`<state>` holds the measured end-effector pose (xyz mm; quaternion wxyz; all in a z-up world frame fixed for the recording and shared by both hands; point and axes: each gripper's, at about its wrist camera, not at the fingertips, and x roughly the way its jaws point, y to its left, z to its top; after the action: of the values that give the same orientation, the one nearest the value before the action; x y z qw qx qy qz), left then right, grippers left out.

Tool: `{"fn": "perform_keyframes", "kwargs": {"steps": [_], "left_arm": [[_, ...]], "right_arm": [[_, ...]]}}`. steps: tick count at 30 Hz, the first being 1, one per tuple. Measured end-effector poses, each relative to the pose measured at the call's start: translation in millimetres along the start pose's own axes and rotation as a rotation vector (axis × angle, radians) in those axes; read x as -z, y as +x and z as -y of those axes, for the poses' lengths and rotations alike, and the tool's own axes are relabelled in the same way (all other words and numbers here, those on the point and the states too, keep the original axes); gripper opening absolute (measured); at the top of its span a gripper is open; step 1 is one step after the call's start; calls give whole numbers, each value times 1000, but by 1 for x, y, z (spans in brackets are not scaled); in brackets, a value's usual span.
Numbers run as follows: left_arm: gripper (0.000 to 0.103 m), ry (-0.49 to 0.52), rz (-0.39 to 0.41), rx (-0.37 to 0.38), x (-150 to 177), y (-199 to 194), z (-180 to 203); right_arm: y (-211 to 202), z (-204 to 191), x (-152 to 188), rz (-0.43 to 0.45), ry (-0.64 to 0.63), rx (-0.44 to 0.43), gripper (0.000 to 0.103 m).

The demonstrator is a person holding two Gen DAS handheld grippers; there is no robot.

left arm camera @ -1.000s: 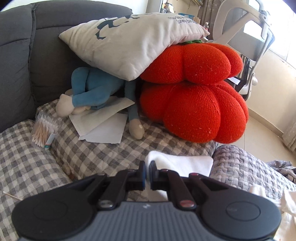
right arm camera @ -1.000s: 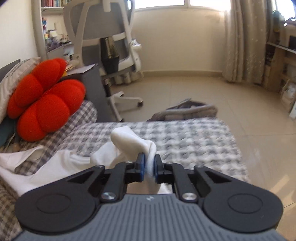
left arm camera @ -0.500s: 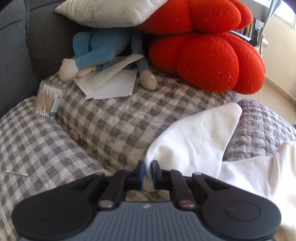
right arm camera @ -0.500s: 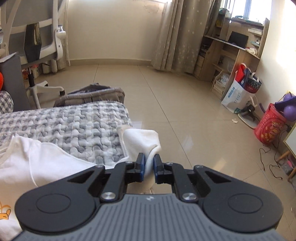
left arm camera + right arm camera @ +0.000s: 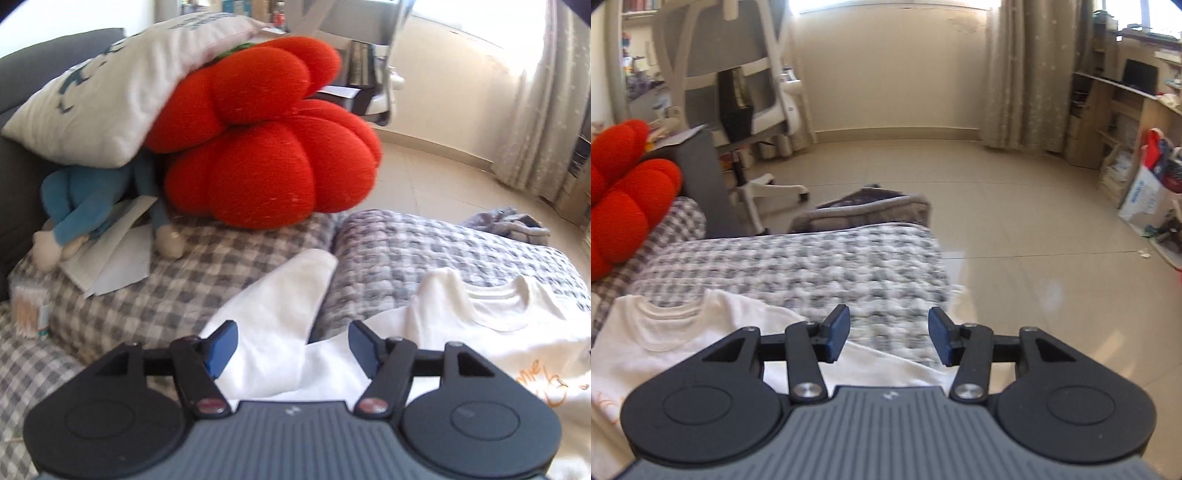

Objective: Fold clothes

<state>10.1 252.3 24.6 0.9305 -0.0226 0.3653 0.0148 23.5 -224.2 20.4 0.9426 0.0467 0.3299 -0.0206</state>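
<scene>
So the white t-shirt (image 5: 480, 332) is spread out on the checked sofa cover (image 5: 177, 295), collar pointing toward the far edge of the seat, and I can see a bit of orange print on it down at the right of my left wrist view. One sleeve (image 5: 291, 295) is stretched out flat toward the red pumpkin cushion (image 5: 273, 147), lying across the dip between the two seat sections. On the right wrist view the same shirt (image 5: 683, 339) sits at the lower left, collar up, with its other side running toward the outer edge of the seat next to the floor.

My left gripper (image 5: 291, 343) is right over that sleeve with its jaws opening. The fabric is between the blue pads (image 5: 221, 345) but they're not pressing on it, so nothing's pinched. My right gripper (image 5: 888, 336) is also opening its jaws, spread over the shirt's edge and the checked cover, again not clamped on anything.

Further out: the pumpkin cushion is at the back of the seat with a white pillow (image 5: 110, 99) leaning on top of it, and a blue plush toy (image 5: 85, 199) tucked under the pillow on some white papers (image 5: 114, 266). A pack of cotton swabs (image 5: 29, 314) is at the left edge. Off the sofa there's a white office chair (image 5: 738, 92), a grey bundle of fabric (image 5: 871, 210) on the tiled floor, curtains (image 5: 1023, 74) and a wooden desk (image 5: 1126, 122) on the right.
</scene>
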Motion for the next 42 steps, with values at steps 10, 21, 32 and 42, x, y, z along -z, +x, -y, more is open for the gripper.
{"fn": "perform_keyframes", "kwargs": {"steps": [10, 21, 32, 42], "left_arm": [[67, 169, 8, 195, -14, 85, 42], [51, 118, -29, 235, 0, 124, 41], [4, 131, 6, 257, 15, 103, 49], [3, 169, 160, 66, -2, 88, 71]], "right_arm": [[50, -25, -10, -24, -135, -195, 51], [99, -41, 18, -47, -195, -239, 52], [70, -43, 34, 30, -241, -242, 8], [43, -38, 31, 162, -204, -131, 7]]}}
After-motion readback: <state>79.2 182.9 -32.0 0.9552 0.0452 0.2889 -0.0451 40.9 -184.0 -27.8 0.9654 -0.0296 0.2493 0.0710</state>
